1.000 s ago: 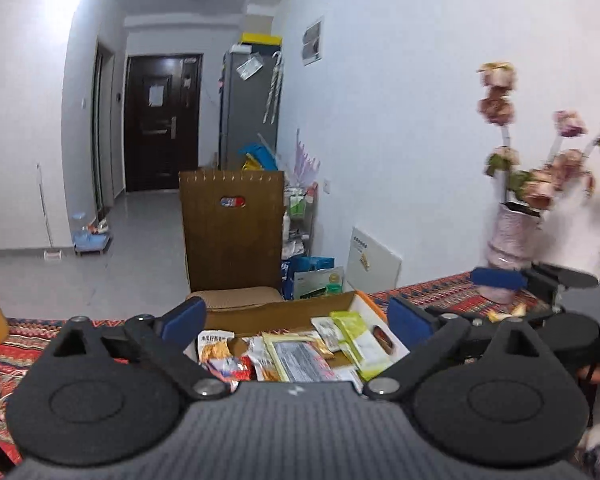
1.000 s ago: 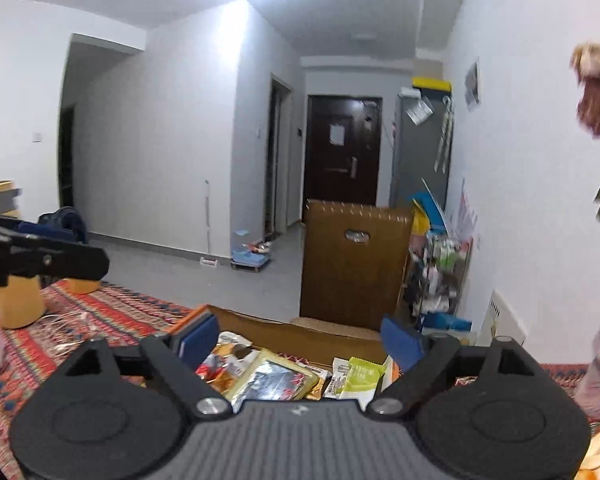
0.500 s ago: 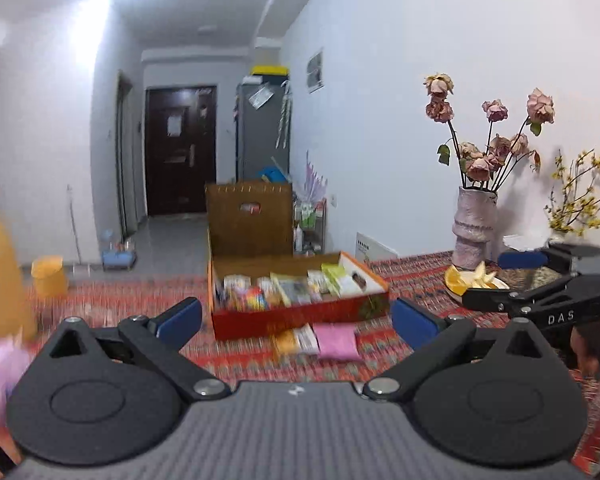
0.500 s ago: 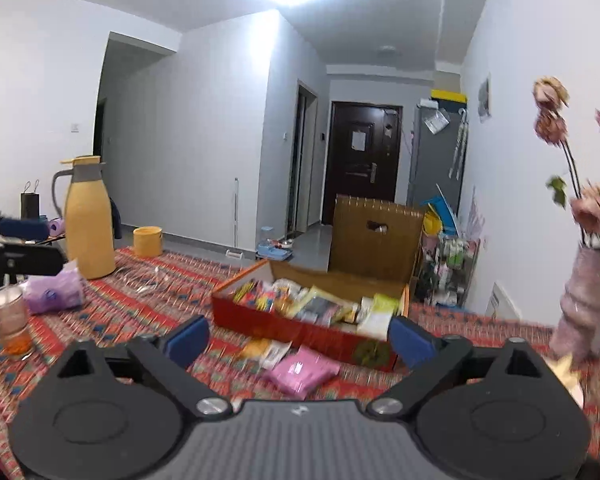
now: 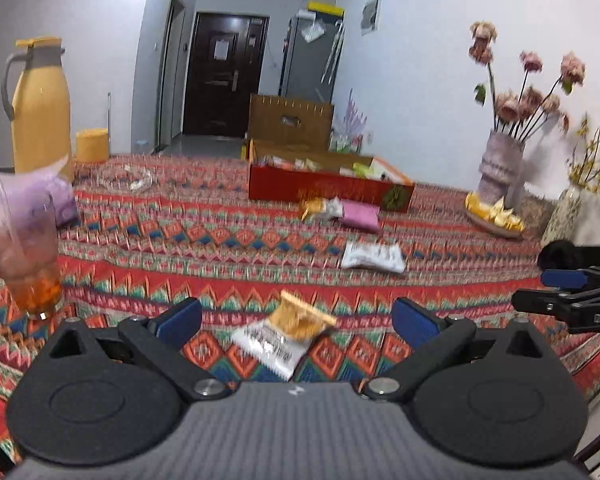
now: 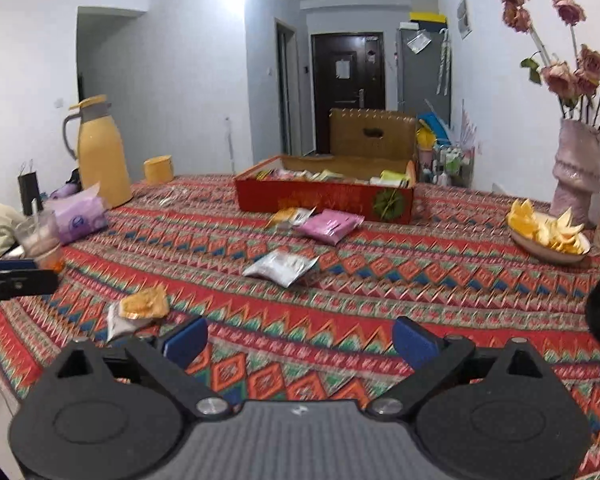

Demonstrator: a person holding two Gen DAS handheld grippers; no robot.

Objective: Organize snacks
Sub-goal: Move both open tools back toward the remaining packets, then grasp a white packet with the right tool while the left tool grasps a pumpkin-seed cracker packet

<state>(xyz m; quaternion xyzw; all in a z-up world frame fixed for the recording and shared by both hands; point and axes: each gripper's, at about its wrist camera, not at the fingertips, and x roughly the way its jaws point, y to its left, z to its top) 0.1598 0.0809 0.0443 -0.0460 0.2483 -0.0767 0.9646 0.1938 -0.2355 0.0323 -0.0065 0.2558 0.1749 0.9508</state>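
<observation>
My blue-padded left gripper [image 5: 296,318] frames a white-and-orange packet [image 5: 284,338] on the red zigzag tablecloth [image 5: 204,248], with a pink packet [image 5: 360,216] and red box [image 5: 328,190] mid-frame.

Your left wrist view sits low at the table's near edge, facing the far door [image 5: 224,76], with a packet [image 5: 282,338] close at lower centre. Your right wrist view looks the same way from farther right. Both share the red box [image 5: 328,190] [image 6: 324,200], yellow jug [image 5: 38,108] [image 6: 100,152] and vase [image 5: 500,168] [image 6: 576,168].
</observation>
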